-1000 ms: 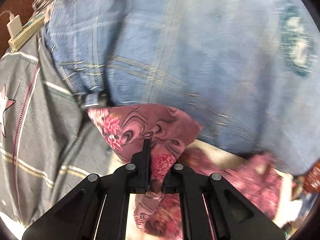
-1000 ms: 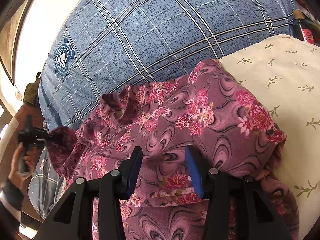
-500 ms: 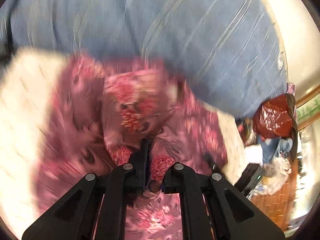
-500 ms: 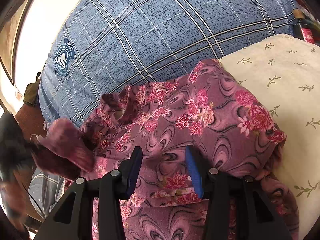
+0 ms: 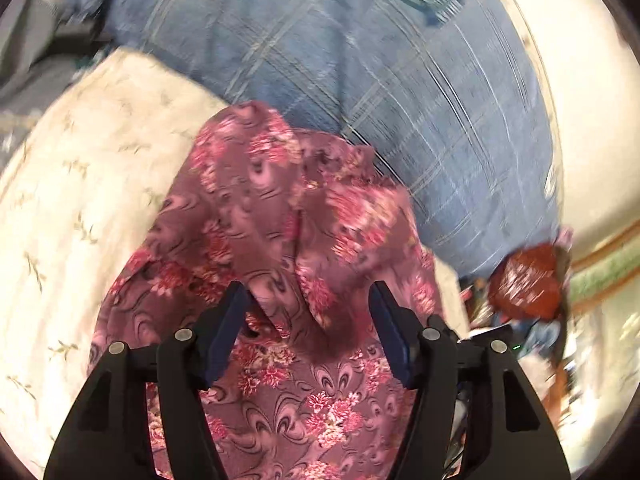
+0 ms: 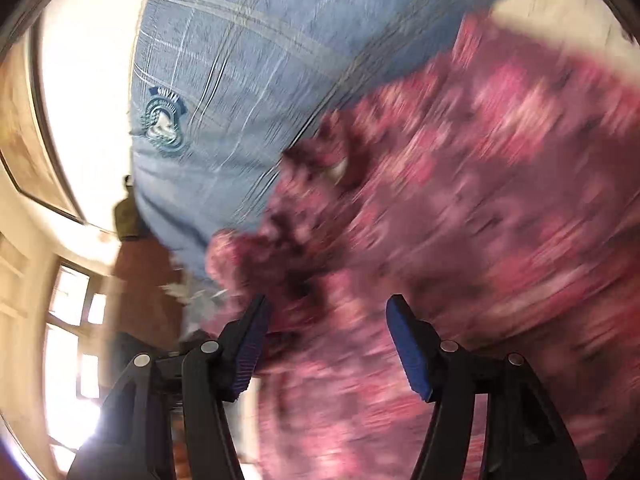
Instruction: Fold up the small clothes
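A purple garment with pink flowers (image 5: pixel 272 216) lies bunched on a cream sheet with a leaf print (image 5: pixel 92 168). A folded flap of it lies across the middle. My left gripper (image 5: pixel 308 312) is open just above the garment, with the flap's end between its fingers but not clamped. In the right wrist view the garment (image 6: pixel 480 208) is blurred by motion. My right gripper (image 6: pixel 326 320) is open over the garment's left edge and holds nothing.
A blue plaid quilt (image 5: pixel 360 60) with a crest badge (image 6: pixel 162 120) lies behind the garment. A grey striped cloth (image 5: pixel 28 40) is at the far left. A red bag (image 5: pixel 524 284) and clutter sit at the right. A window (image 6: pixel 76 360) is at the left.
My left gripper carried the garment's corner over onto the garment and opened, letting it go. My right gripper has swung, so its view is blurred and shifted.
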Motion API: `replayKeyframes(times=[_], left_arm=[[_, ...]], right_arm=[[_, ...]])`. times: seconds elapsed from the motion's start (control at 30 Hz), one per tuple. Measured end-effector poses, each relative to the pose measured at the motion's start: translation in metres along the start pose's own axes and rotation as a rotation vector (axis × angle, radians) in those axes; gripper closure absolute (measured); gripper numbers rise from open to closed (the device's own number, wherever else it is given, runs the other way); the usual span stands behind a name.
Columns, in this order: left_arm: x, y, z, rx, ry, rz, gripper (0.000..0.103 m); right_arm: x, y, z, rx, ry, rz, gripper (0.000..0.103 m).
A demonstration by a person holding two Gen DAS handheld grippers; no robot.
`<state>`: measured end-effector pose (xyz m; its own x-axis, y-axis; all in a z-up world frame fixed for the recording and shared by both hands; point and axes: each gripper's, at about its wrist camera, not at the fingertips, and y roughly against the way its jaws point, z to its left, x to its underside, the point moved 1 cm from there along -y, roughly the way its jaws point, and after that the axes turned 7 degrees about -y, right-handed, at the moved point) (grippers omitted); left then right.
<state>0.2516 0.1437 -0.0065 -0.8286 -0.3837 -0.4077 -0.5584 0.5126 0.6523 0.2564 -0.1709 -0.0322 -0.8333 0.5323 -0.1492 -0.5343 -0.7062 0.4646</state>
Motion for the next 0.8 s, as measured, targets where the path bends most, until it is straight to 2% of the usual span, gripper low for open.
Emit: replayKeyframes(times=[0.13, 0.23, 0.33, 0.43, 0.47, 0.5, 0.53, 0.57, 0.67, 0.7, 0.73, 0.77, 0.8], left_arm=[[0.000, -0.014, 0.023, 0.046, 0.102, 0.010, 0.041], [-0.002, -0.032, 0.030, 0.072, 0.156, 0.007, 0.040], [-0.004, -0.044, 0.047, 0.084, 0.221, 0.014, 0.040], [-0.007, -0.049, 0.056, 0.111, 0.271, -0.005, 0.041], [-0.007, -0.047, 0.060, 0.116, 0.275, -0.014, 0.040], [-0.007, -0.046, 0.060, 0.117, 0.277, -0.024, 0.040], [-0.007, -0.046, 0.060, 0.121, 0.281, -0.029, 0.041], [-0.006, -0.046, 0.061, 0.127, 0.286, -0.031, 0.041], [-0.005, -0.047, 0.060, 0.125, 0.282, -0.039, 0.041], [-0.004, -0.048, 0.058, 0.118, 0.279, -0.043, 0.040], [-0.004, -0.049, 0.058, 0.114, 0.275, -0.047, 0.040], [-0.005, -0.051, 0.056, 0.108, 0.272, -0.048, 0.039], [-0.005, -0.052, 0.055, 0.106, 0.270, -0.050, 0.036]], right_arm=[[0.015, -0.034, 0.010, -0.134, -0.142, 0.121, 0.037], [0.031, -0.050, 0.017, -0.203, -0.220, 0.174, 0.030], [0.034, -0.064, 0.021, -0.228, -0.265, 0.177, 0.028], [0.024, -0.072, 0.016, -0.228, -0.311, 0.114, 0.028], [0.019, -0.072, 0.010, -0.237, -0.346, 0.078, 0.036], [0.016, -0.071, 0.006, -0.238, -0.365, 0.048, 0.068], [0.012, -0.066, 0.005, -0.230, -0.361, 0.017, 0.090], [0.006, -0.055, 0.011, -0.223, -0.308, -0.028, 0.098], [-0.009, -0.005, 0.041, -0.164, -0.087, -0.207, 0.099], [-0.010, 0.011, 0.050, -0.120, -0.009, -0.255, 0.098], [-0.010, 0.027, 0.057, -0.032, 0.080, -0.307, 0.098], [-0.010, 0.036, 0.057, 0.028, 0.123, -0.321, 0.094], [-0.011, 0.040, 0.051, 0.079, 0.142, -0.297, 0.094]])
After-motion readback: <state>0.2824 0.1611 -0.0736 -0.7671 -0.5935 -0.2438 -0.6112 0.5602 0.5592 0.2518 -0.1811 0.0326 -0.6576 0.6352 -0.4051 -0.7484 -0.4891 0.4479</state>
